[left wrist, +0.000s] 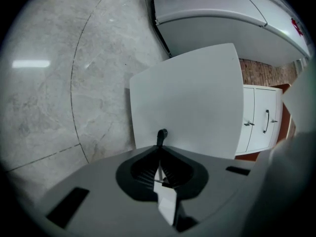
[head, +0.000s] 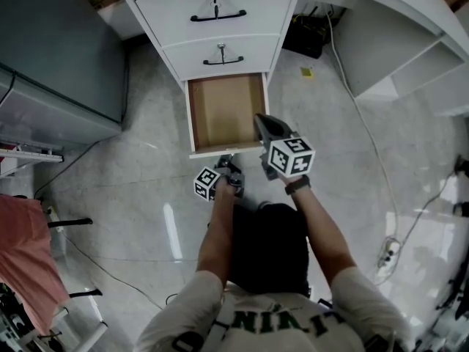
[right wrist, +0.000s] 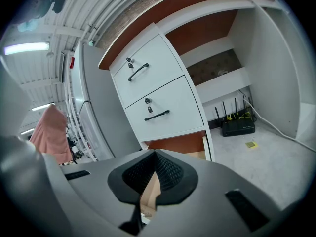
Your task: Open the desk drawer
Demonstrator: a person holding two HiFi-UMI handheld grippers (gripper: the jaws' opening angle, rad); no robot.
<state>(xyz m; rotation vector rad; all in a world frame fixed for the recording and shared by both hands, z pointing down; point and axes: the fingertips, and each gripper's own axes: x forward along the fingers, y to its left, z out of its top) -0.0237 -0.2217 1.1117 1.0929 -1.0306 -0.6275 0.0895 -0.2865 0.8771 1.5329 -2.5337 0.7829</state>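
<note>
The white drawer unit has two shut drawers (head: pixel 220 28) above, and the bottom drawer (head: pixel 223 112) stands pulled out with its brown inside showing. My left gripper (head: pixel 229 161) is low at that drawer's white front (left wrist: pixel 187 93). Its jaws are shut on the thin black handle (left wrist: pixel 161 133), whose end sticks out past the tips. My right gripper (head: pixel 260 119) hovers over the open drawer's right side, shut with nothing in it. In the right gripper view the open drawer (right wrist: pixel 177 143) shows just beyond the right gripper (right wrist: pixel 155 154).
A grey cabinet (head: pixel 58 50) stands left of the unit. A black router (head: pixel 308 31) and a white cable (head: pixel 366 138) lie on the floor under the desk, right of the drawers. A pink cloth (head: pixel 26 255) hangs at the near left.
</note>
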